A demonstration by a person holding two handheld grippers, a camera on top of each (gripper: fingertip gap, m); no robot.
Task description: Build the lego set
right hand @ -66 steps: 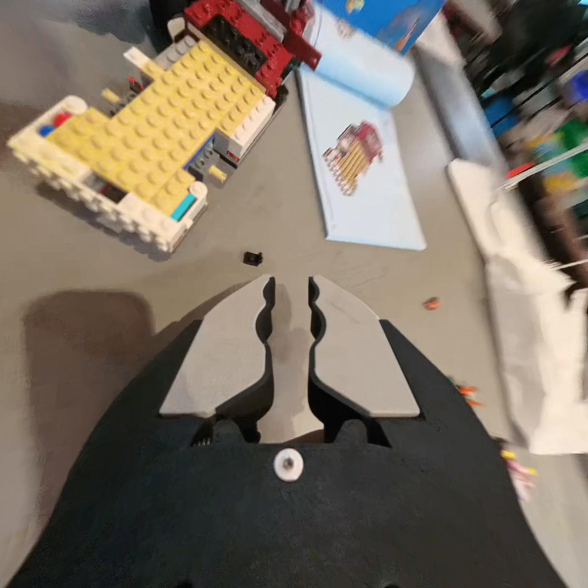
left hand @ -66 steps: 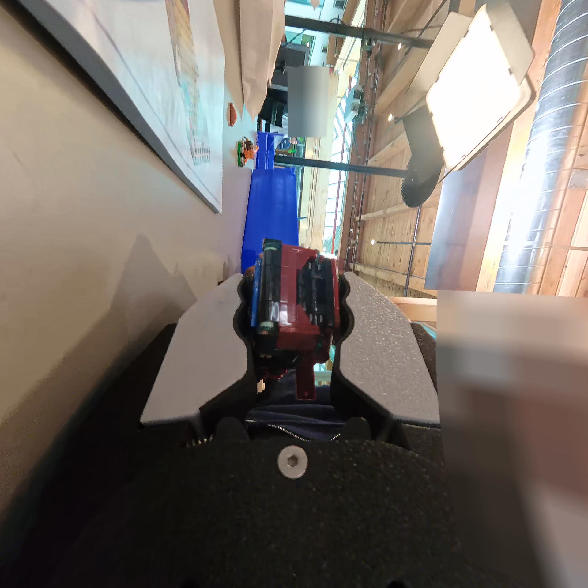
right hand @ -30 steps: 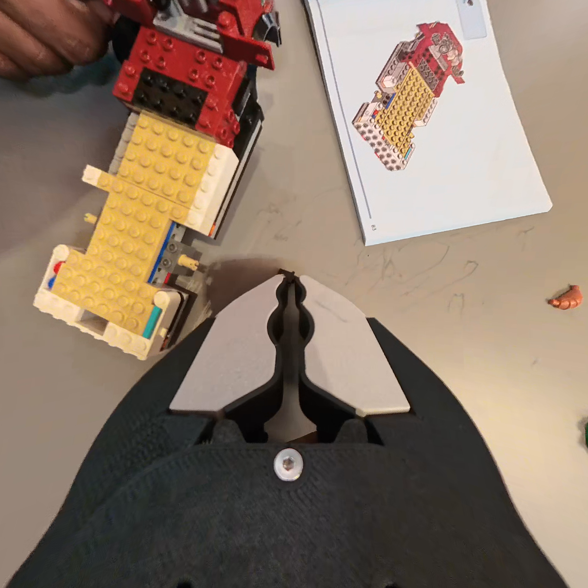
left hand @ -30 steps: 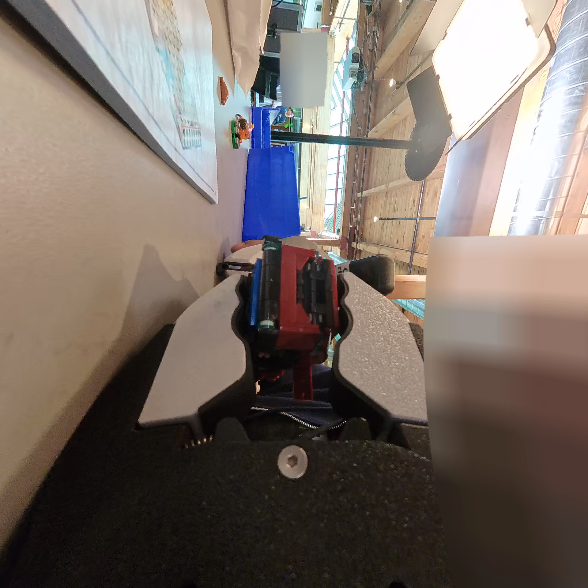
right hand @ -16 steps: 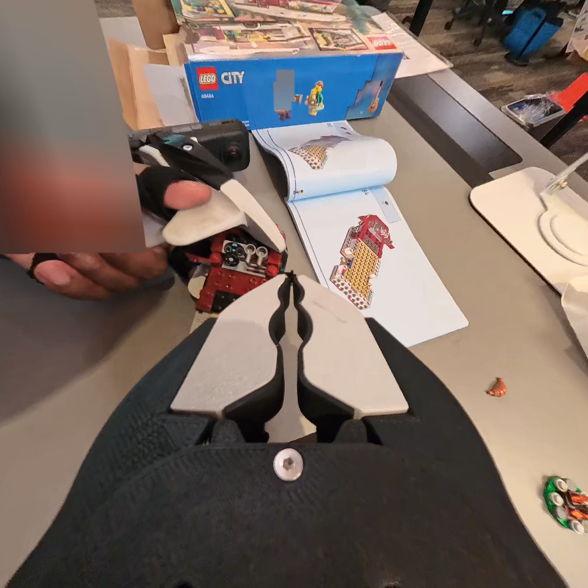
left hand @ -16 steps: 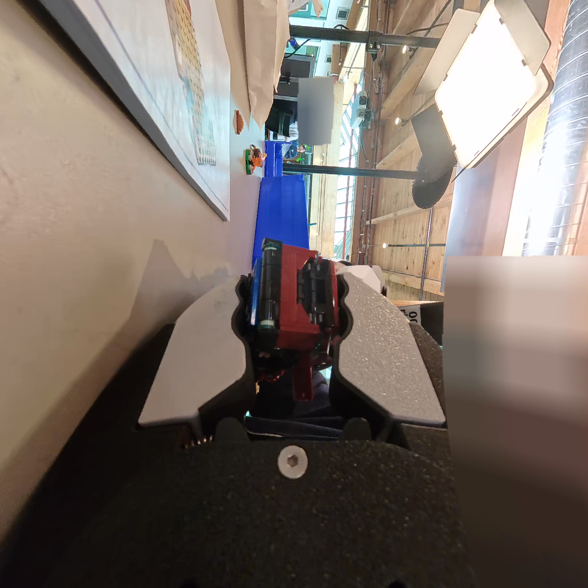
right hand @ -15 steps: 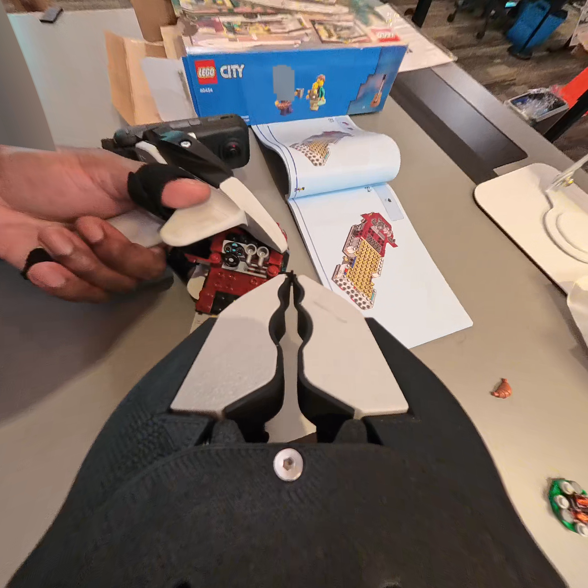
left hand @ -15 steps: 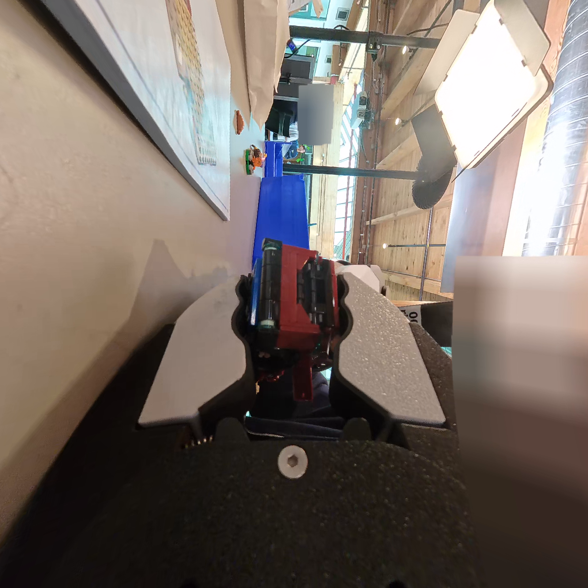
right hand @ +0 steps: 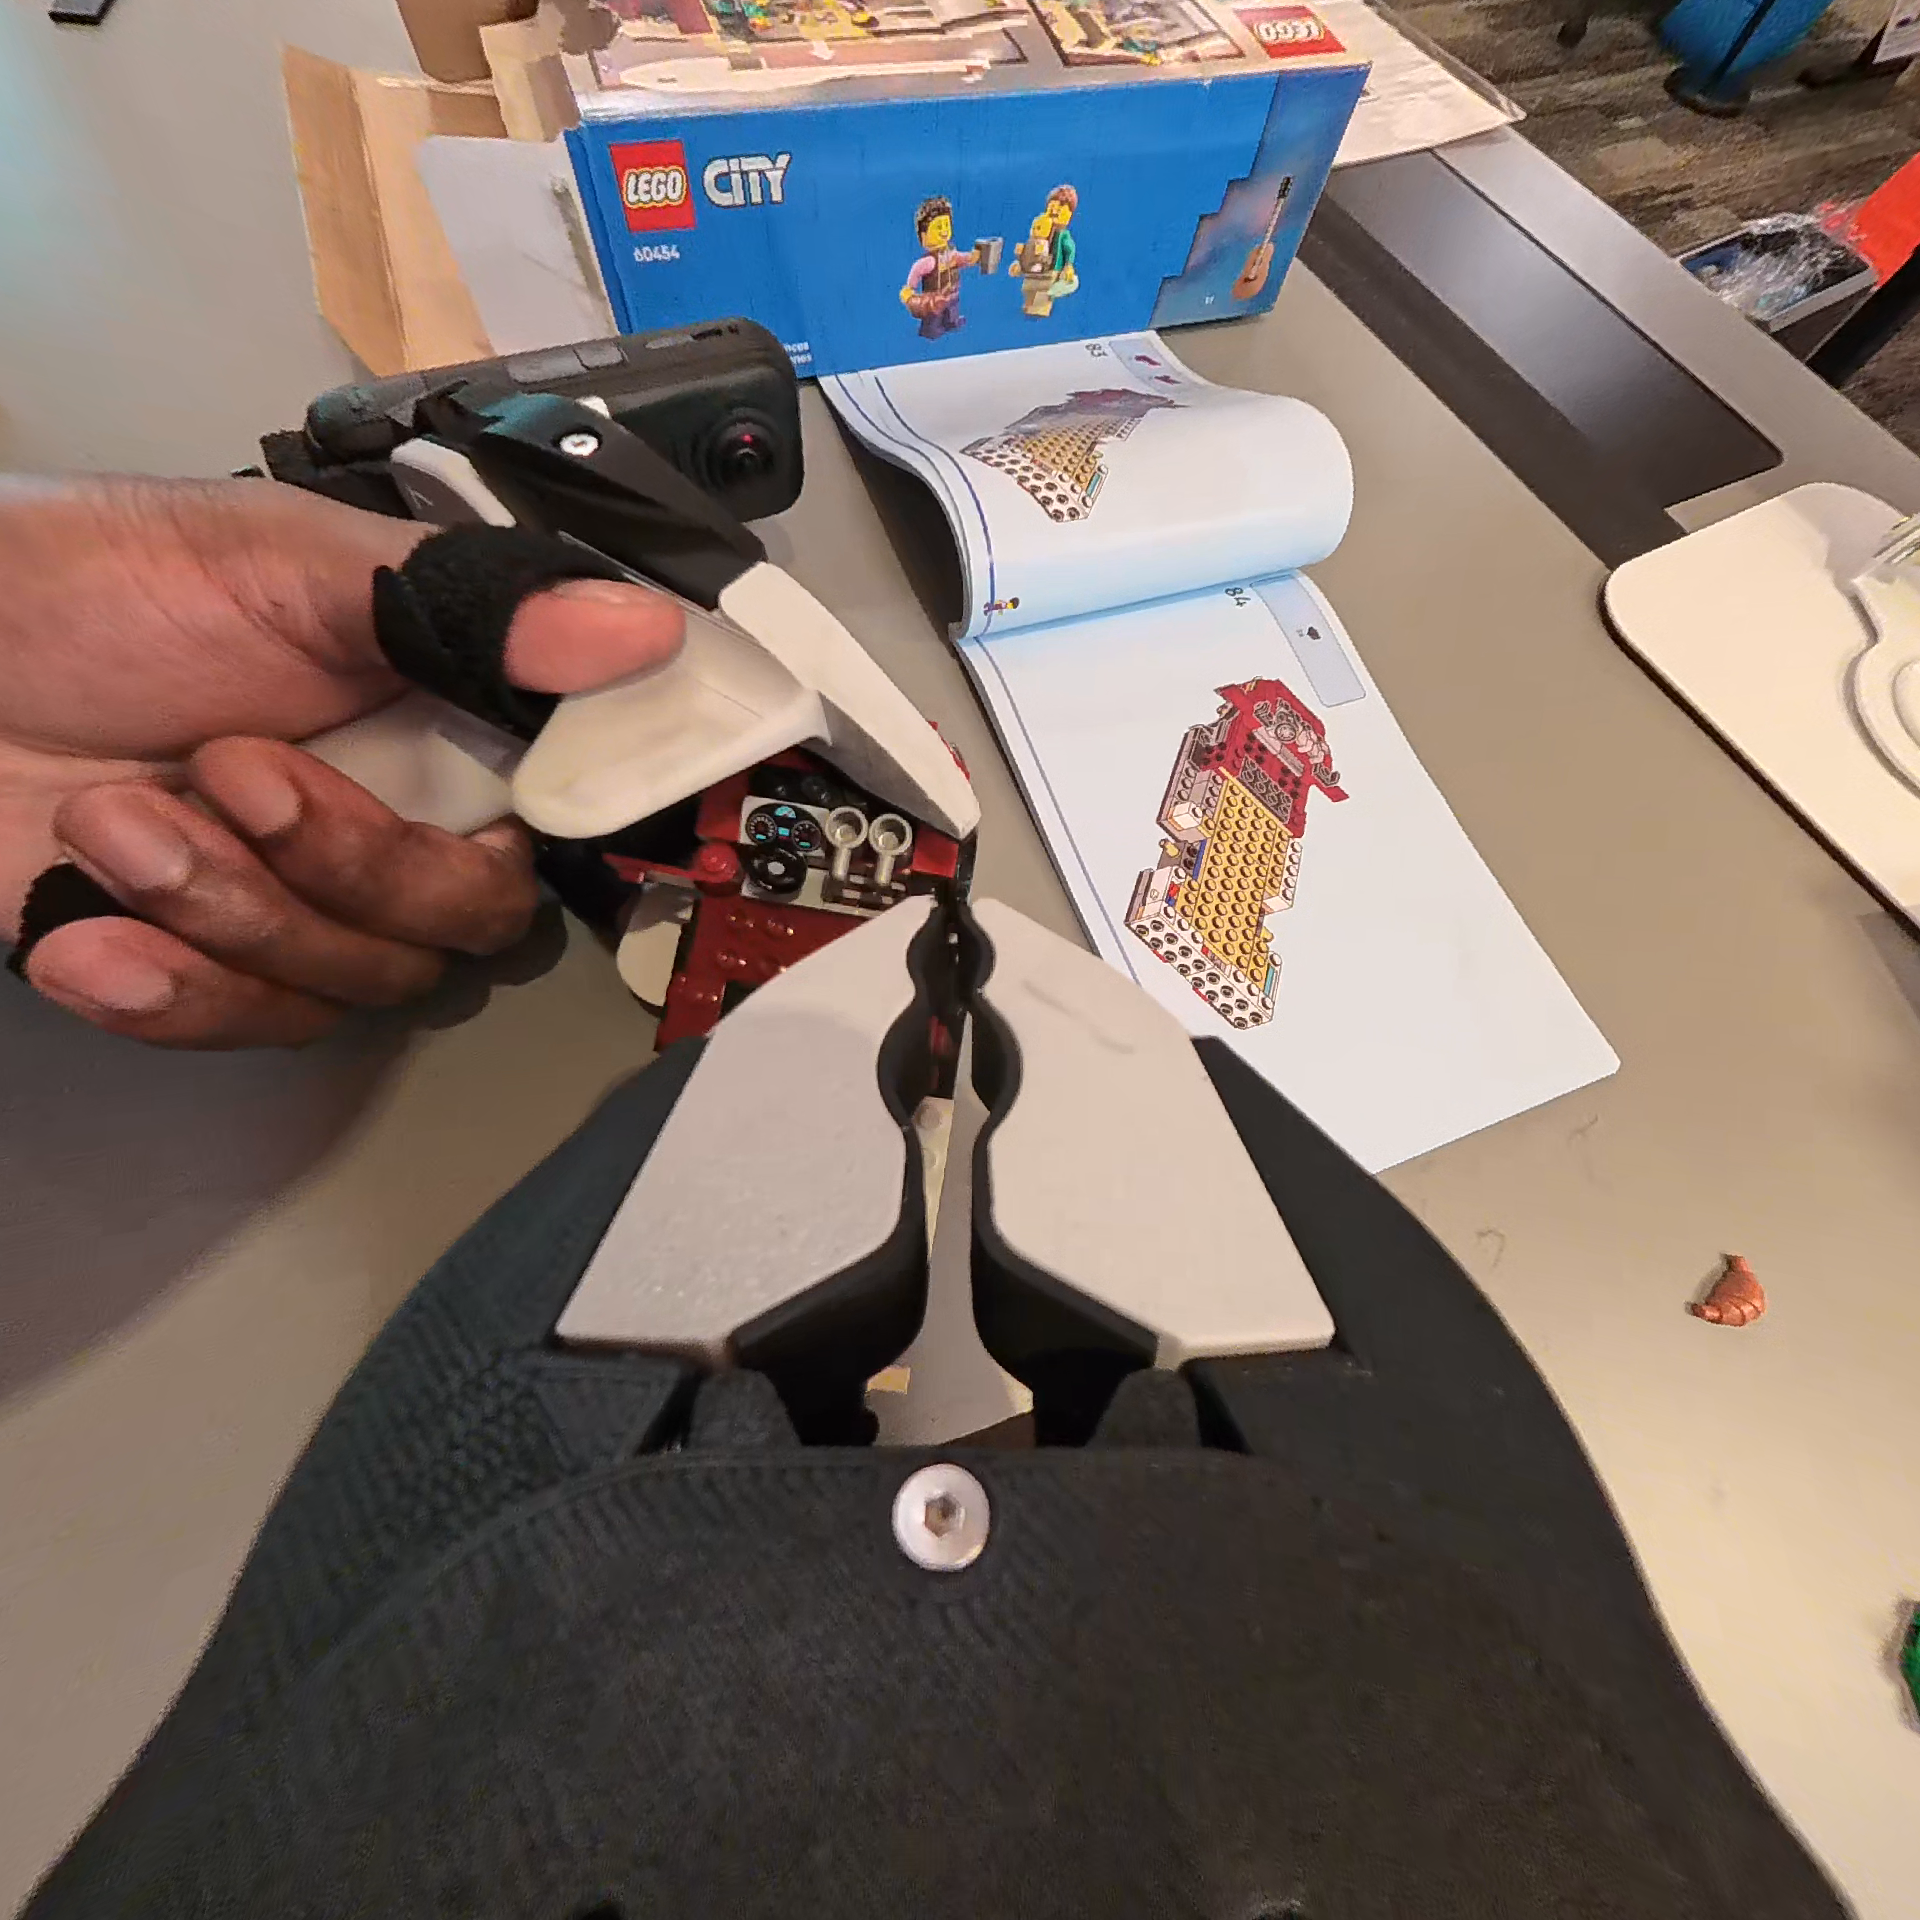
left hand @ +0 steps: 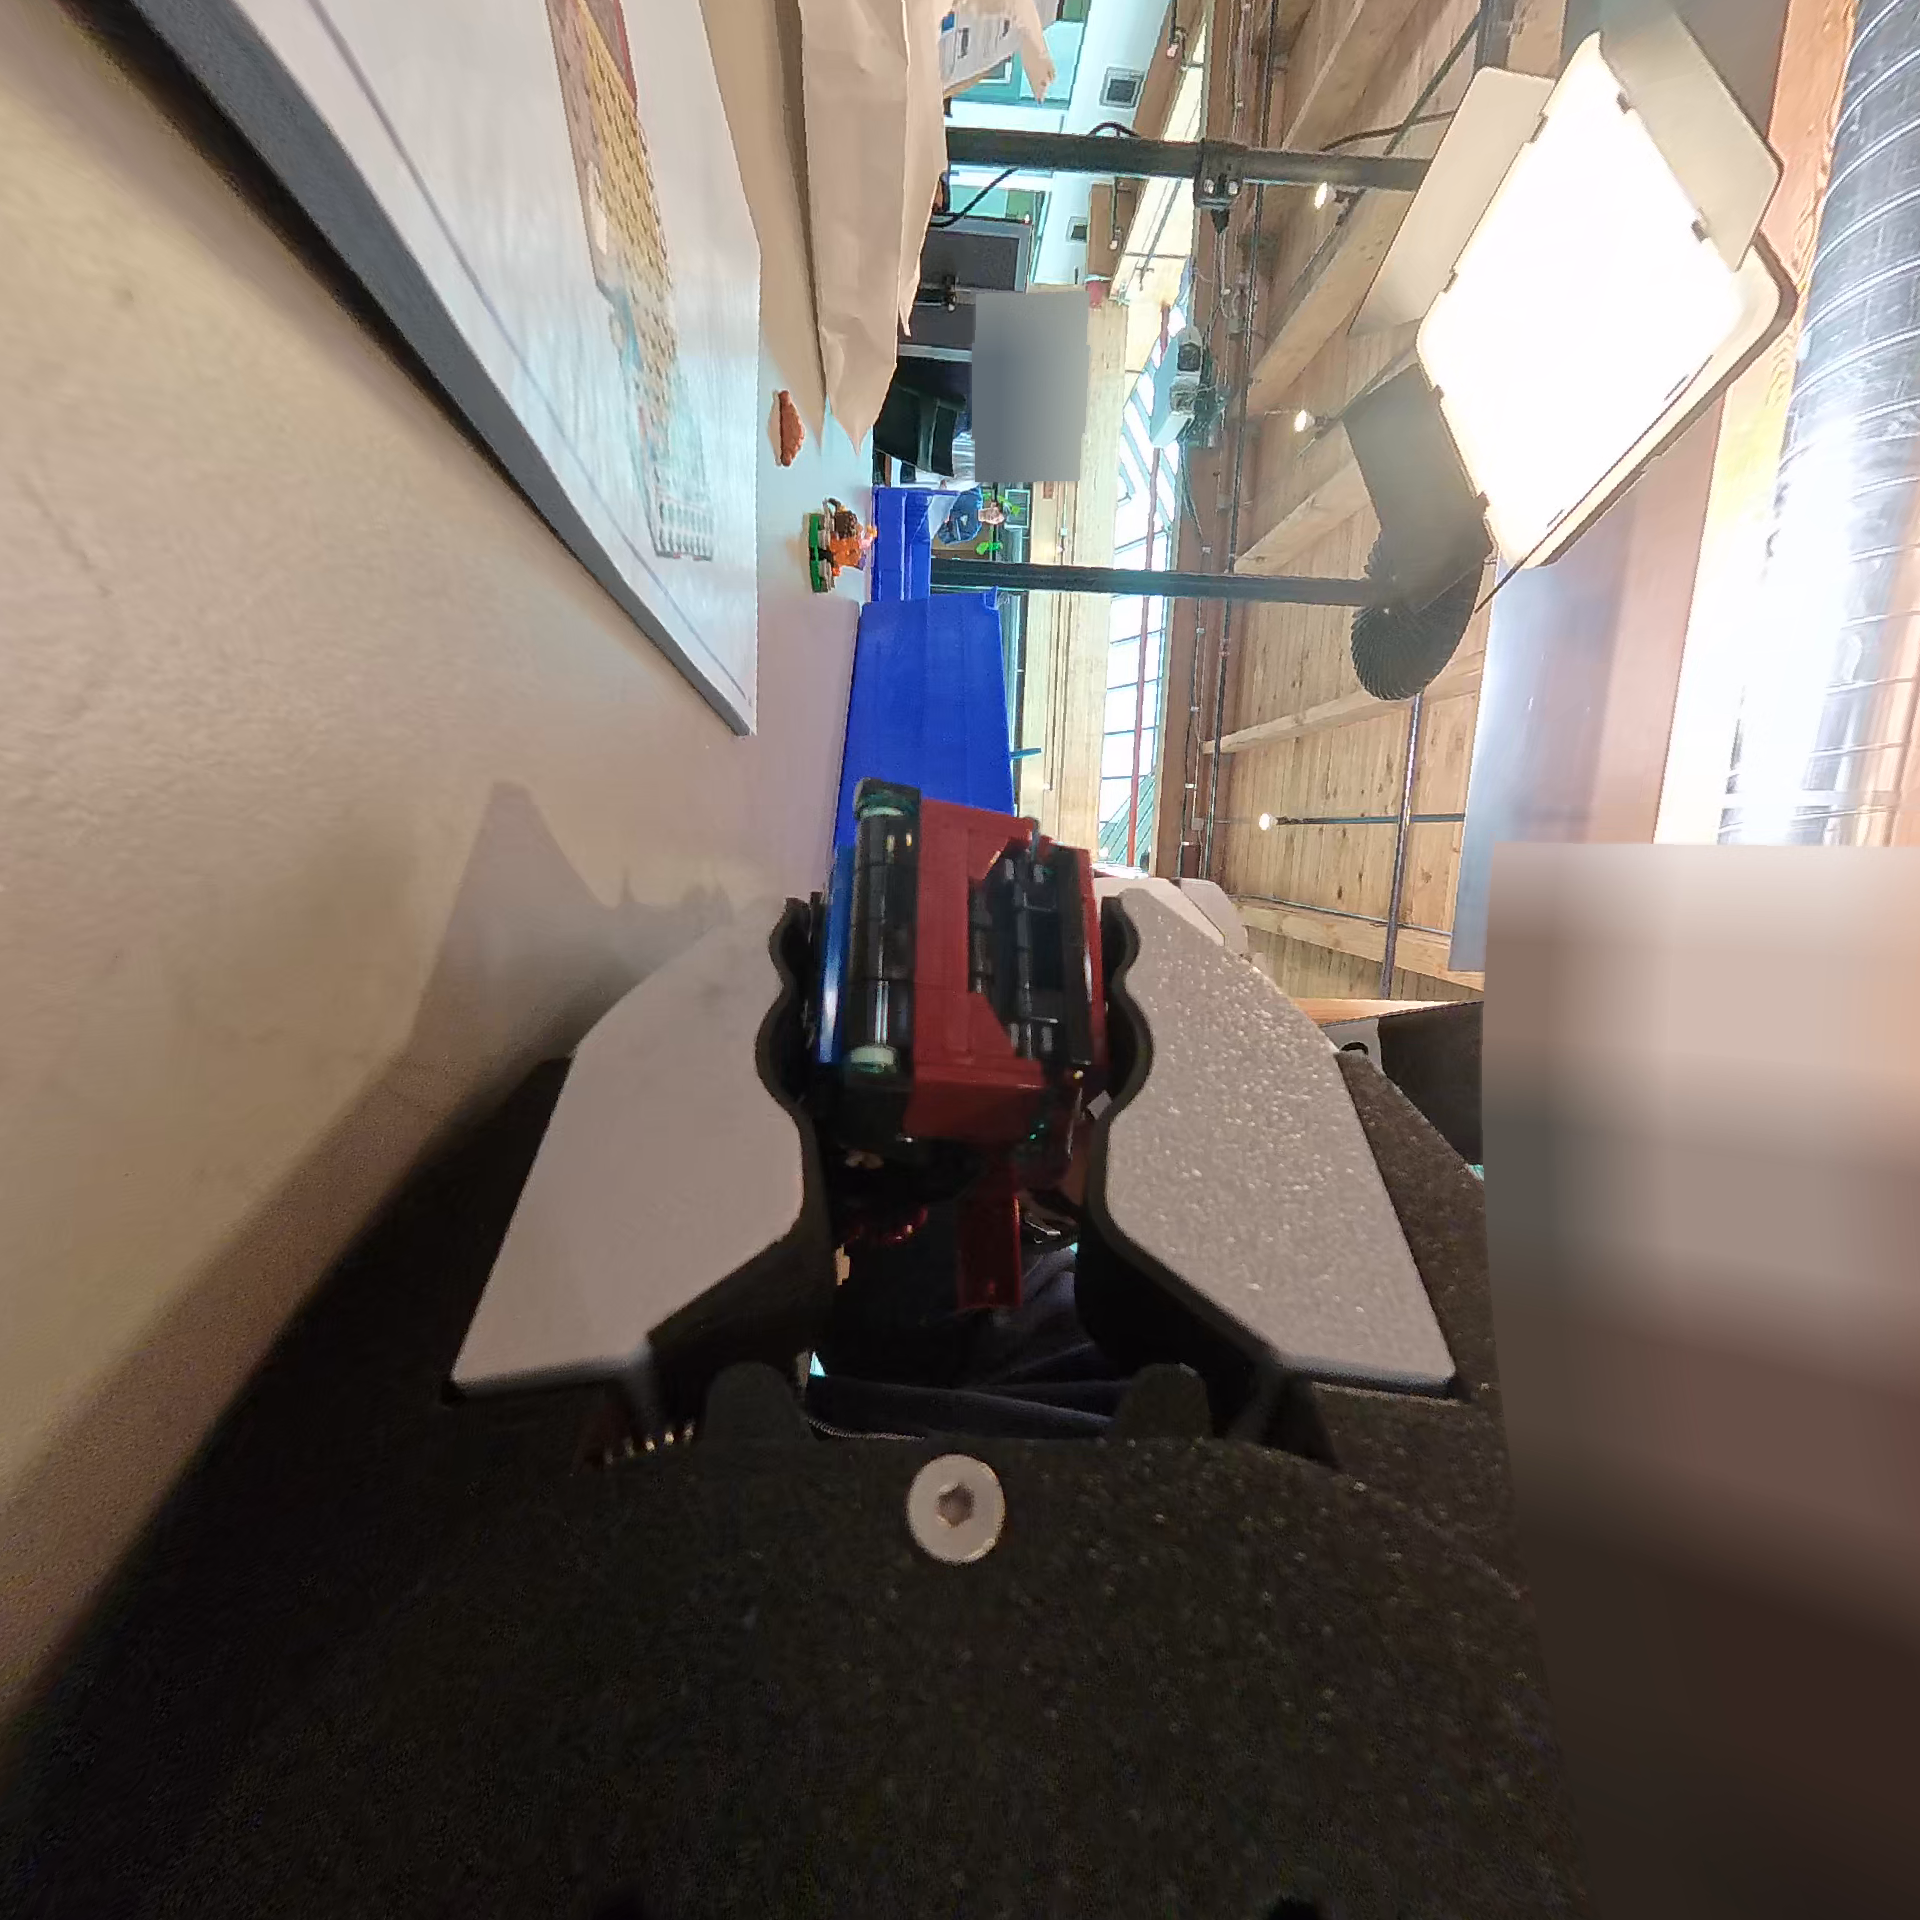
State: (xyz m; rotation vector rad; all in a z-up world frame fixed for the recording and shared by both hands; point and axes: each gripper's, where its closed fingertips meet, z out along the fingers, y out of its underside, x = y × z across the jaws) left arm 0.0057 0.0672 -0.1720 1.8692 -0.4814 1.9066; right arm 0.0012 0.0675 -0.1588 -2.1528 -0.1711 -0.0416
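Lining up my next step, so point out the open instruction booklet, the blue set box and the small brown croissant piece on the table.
instruction booklet [right hand: 1382, 935], right wrist view, flat open page.
blue set box [right hand: 1122, 197], right wrist view, its front face.
croissant piece [right hand: 1730, 1294], right wrist view, its middle.

Grey table [right hand: 1558, 1195]; wood-plank wall [left hand: 1320, 727] with windows [left hand: 1127, 675]; bright light panel [left hand: 1579, 312]; ribbed silver duct [left hand: 1860, 364]; dark carpet [right hand: 1621, 73].

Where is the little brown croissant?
In the right wrist view, the croissant lies alone on the grey table, on the right side, just past the bottom corner of the open instruction booklet.
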